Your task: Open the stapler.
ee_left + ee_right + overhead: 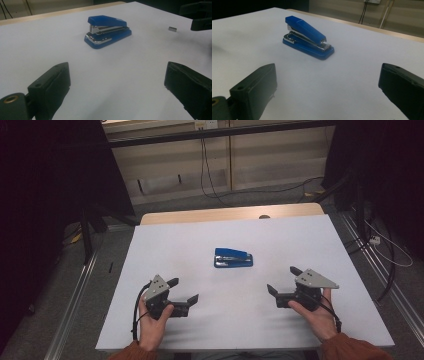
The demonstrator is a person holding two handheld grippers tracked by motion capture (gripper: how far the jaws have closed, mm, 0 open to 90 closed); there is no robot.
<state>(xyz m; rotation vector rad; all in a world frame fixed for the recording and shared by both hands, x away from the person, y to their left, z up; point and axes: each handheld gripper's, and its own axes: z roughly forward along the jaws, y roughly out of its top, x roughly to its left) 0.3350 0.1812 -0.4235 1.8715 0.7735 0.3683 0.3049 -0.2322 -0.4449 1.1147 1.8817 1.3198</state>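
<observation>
Both tools are spread wide and holding nothing right now: left tool (182,290) sits low at the near-left of the white tabletop (300,240), right tool (284,280) mirrors it at the near-right, each gripped in a hand with its jaws angled inward toward the middle. Blue stapler (233,258) is lying flat on its base around the center of the tabletop, well apart from both tools and roughly between them but farther back. From the left gripper view the stapler (107,31) shows its open metal nose end, and from the right gripper view (308,40) you get the hinged back end nearest, so it's lying crosswise to the person. There's also a tiny grey metal bit (172,29) on the tabletop off to one side, looks like a strip of staples but too small to be sure. If the grab is next, I'd say come in with one tool across the narrow width of the body, not the length, and go low near the base so the springy top doesn't squish down. Pinching the sloped top alone would probably slip.
</observation>
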